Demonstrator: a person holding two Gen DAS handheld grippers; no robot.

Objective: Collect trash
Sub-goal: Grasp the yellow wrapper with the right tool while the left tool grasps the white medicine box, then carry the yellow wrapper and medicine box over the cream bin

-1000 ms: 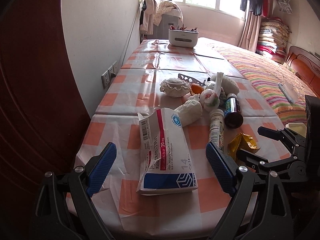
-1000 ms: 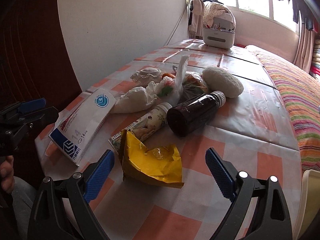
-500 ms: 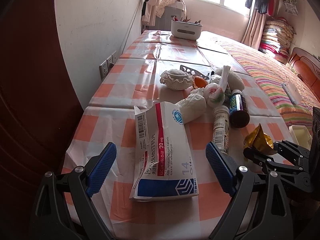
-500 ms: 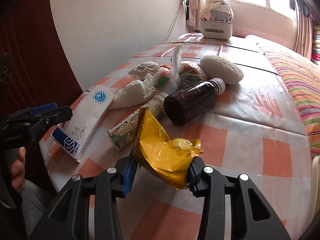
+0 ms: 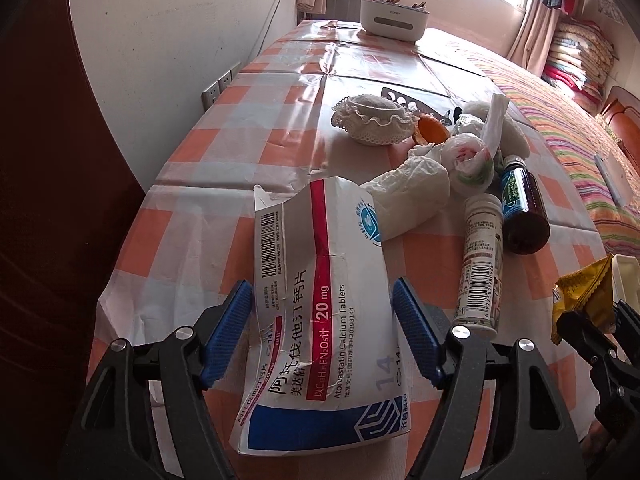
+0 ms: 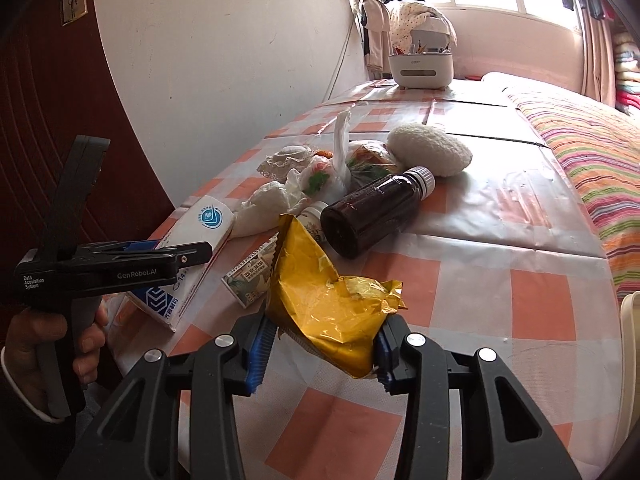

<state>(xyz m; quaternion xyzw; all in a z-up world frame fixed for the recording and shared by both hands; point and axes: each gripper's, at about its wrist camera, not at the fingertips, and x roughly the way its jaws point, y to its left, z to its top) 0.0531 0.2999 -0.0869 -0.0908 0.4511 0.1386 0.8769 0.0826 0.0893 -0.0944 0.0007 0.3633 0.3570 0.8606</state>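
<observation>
Left wrist view. Left gripper [image 5: 322, 334]: jaws closing around flattened medicine carton [image 5: 320, 320], blue pads just beside its long edges, contact not clear. Carton flat on checked tablecloth [image 5: 200, 184] near front edge. Beside it to the right: white pill bottle [image 5: 480, 264] on its side, dark brown bottle [image 5: 522, 210], crumpled tissue [image 5: 408, 200], knotted plastic bag [image 5: 470, 156]. Farther back: lace-edged dish [image 5: 374, 120], white organiser box [image 5: 394, 20].

Right wrist view. Right gripper [image 6: 320, 350]: pads pinching crumpled yellow wrapper [image 6: 328, 300], lifted above the cloth. Behind it: same brown bottle [image 6: 376, 212], woolly white pad [image 6: 430, 150]. At left: hand [image 6: 48, 344] gripping the other tool over the carton.
</observation>
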